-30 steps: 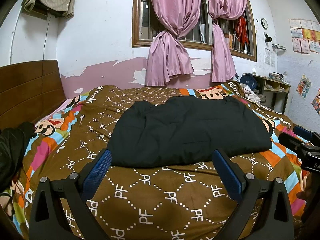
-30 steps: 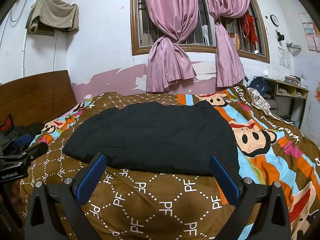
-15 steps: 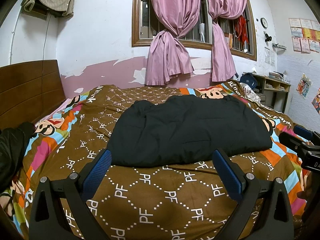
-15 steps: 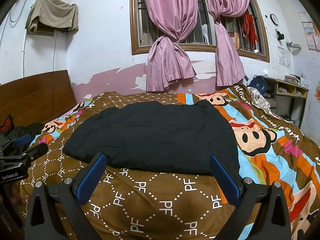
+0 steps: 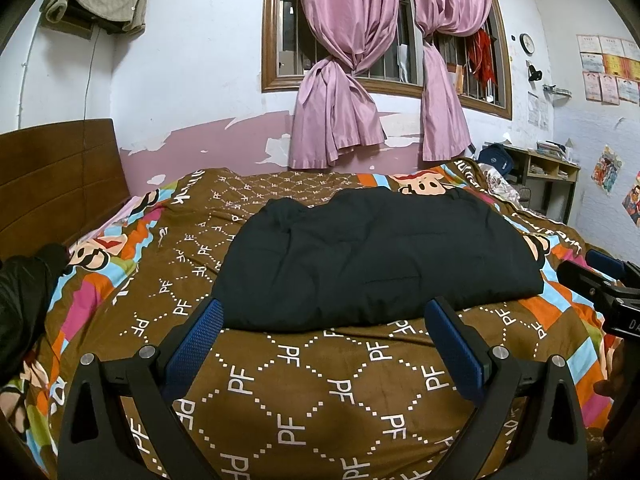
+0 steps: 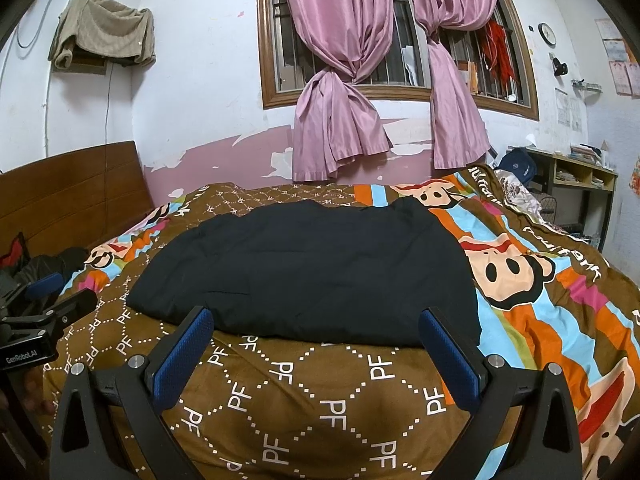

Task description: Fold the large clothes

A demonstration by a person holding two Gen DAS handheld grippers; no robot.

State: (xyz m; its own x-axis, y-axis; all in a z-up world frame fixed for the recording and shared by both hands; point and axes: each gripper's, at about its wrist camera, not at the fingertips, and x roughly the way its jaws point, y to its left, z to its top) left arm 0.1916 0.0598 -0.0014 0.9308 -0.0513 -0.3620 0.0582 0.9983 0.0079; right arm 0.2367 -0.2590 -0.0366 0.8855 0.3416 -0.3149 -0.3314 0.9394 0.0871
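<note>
Centrally on the bed [image 5: 320, 392], lying flat: garment [image 5: 372, 256], dark, already doubled over to judge by the thick near hem. Probably padded and soft, light for its bulk, fairly slick on the surface; likely to slump and spring back, not hold a crease. Best taken at the near corners, pinching through all layers at the hem, left corner first, then right.

Left gripper [image 5: 326, 344]: jaws spread wide, holding nothing, hovering short of the near hem. Right gripper [image 6: 314, 350]: likewise spread wide and empty, level with the same hem.

Left view only: dark clothing [image 5: 24, 292] heaped at the left bed edge, the garment's rumpled far-left corner, the right gripper's body at the frame's right edge. Right view only: the garment's right edge running back to the far corner, monkey print [image 6: 508, 272] beside it, the left gripper's body at the frame's left edge.
</note>
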